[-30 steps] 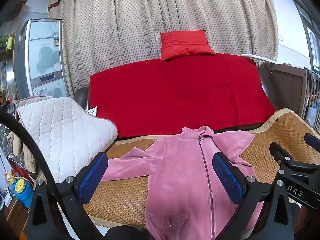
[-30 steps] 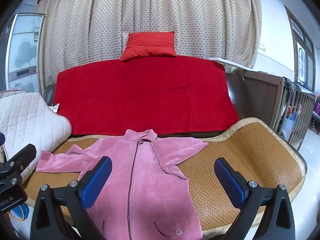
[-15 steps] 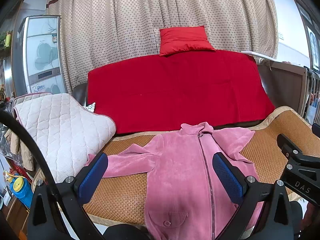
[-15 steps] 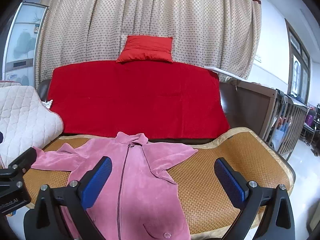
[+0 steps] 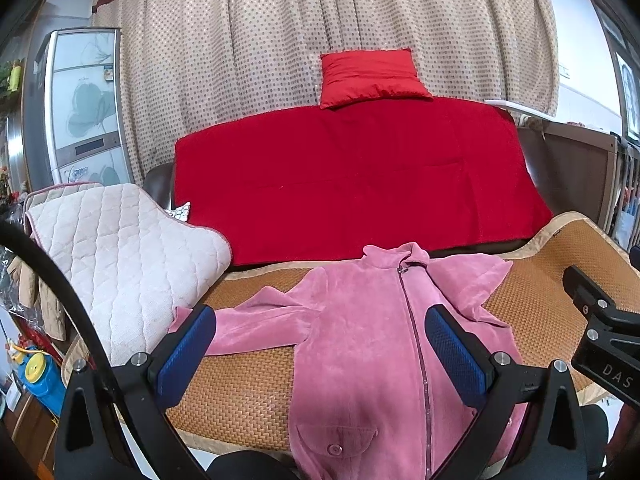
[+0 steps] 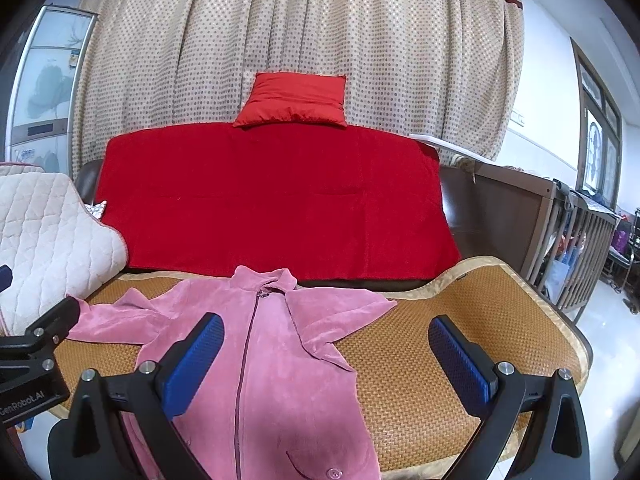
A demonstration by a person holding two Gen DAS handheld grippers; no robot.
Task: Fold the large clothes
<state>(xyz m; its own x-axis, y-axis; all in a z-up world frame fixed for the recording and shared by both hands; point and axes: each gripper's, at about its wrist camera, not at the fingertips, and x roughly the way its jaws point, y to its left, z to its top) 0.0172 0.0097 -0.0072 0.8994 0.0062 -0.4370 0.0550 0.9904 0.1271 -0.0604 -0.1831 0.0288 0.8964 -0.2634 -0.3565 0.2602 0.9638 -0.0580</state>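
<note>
A: Left wrist view first, biggest thing down: the sofa [image 5: 568, 168] carries a red blanket [image 5: 360, 176] over its back, and a woven mat [image 5: 240, 392] covers the seat, probably to give a flat folding surface

B: And the pink jacket [image 5: 360, 344]?

A: Front-up on the mat, zipped, collar toward the blanket. Its sleeve on the quilted cushion [image 5: 120, 248] side lies spread out; the other looks already turned in across the chest

B: So one sleeve is left, I'd judge. The grippers?

A: Left gripper [image 5: 320, 348] hangs above the jacket, jaws wide apart, gripping nothing; right gripper [image 6: 326, 352] likewise, wide open and empty, nearer the bare mat beside the jacket

B: Open for a sleeve pinch, presumably. Smallest?

A: A red pillow [image 6: 294, 100] atop the blanket
</note>
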